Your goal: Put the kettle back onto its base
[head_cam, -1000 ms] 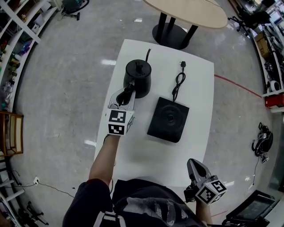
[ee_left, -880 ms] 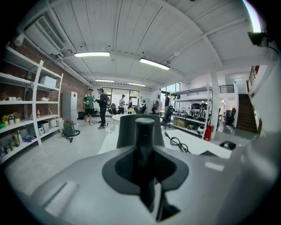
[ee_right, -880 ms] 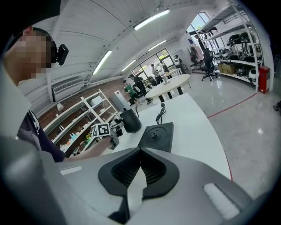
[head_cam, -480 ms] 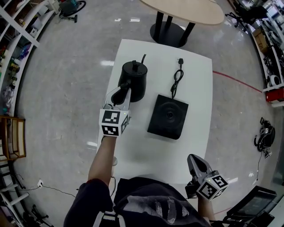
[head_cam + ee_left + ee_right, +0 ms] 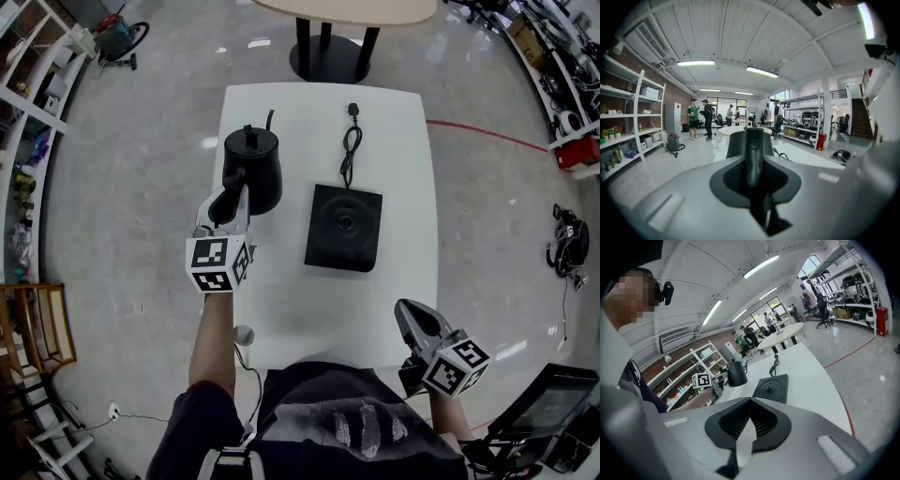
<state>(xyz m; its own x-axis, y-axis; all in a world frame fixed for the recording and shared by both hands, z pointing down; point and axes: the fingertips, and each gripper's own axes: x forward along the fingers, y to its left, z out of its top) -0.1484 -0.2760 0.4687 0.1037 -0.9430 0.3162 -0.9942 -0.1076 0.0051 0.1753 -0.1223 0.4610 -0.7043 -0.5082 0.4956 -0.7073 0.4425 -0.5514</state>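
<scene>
gripping the kettle (image 5: pixel 253 167) by its handle (image 5: pixel 753 154) with jaws nearly together, left hand-held gripper (image 5: pixel 228 197) has the base (image 5: pixel 344 226) just right of the kettle on the bench (image 5: pixel 403 187); right hand-held gripper (image 5: pixel 412 319), closed empty, sits farther.

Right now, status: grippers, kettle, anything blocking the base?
Left gripper shut on handle of black gooseneck kettle; right gripper shut, empty. Kettle left of square black base, not on it. Black cord beyond base, off the path.
</scene>
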